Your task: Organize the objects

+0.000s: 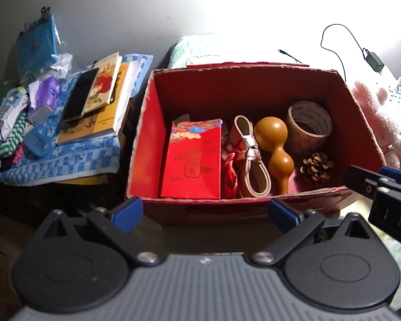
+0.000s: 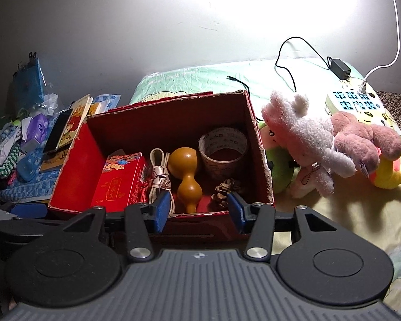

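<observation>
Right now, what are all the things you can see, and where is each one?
red cardboard box: one, open, centre.
red gift packet: one, left in the box.
coiled beige strap: one, beside the packet.
brown gourd: one, lying mid-box.
printed tape roll: one, back right of the box.
brown pinecone: one, front right of the box.
plush toys: several, pink, white, yellow, right of the box.
books: stack, on blue checked cloth, left.
left gripper: open.
right gripper: open.

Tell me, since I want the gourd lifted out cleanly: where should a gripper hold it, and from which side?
Grip the gourd at its narrow waist, coming from above. It lies flat in the red box, cable bundle close on one side, so the fingers close across the waist, bulbs stopping slip.
</observation>
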The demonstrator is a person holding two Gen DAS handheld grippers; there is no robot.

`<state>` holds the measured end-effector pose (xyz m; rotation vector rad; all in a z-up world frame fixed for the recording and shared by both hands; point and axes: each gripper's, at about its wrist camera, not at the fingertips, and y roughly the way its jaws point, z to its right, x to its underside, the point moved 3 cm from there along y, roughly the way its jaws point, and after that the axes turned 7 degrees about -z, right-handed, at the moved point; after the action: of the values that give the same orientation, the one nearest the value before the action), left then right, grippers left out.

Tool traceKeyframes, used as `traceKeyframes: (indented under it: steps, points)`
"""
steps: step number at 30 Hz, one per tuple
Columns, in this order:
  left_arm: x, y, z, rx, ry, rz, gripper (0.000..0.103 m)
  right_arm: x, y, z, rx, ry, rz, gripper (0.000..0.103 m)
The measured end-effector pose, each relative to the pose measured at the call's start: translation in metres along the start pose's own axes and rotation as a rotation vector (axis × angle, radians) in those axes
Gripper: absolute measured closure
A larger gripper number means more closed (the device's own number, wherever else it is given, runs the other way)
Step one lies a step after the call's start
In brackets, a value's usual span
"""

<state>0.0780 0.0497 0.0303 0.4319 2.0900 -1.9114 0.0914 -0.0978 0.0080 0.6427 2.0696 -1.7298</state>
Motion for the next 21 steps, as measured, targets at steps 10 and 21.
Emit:
traceKeyframes:
  steps: [10,21]
  points:
    - [-0.014,0.007,0.001,-0.005,0.015,0.014,0.003,-0.013,0.011,0.001,0.027,-0.001,0.026,0.053]
    - [-0.03,0.016,-0.006,-0.033,-0.005,0.032,0.003,-0.028,0.023,0.005,0.054,0.013,0.05,0.053]
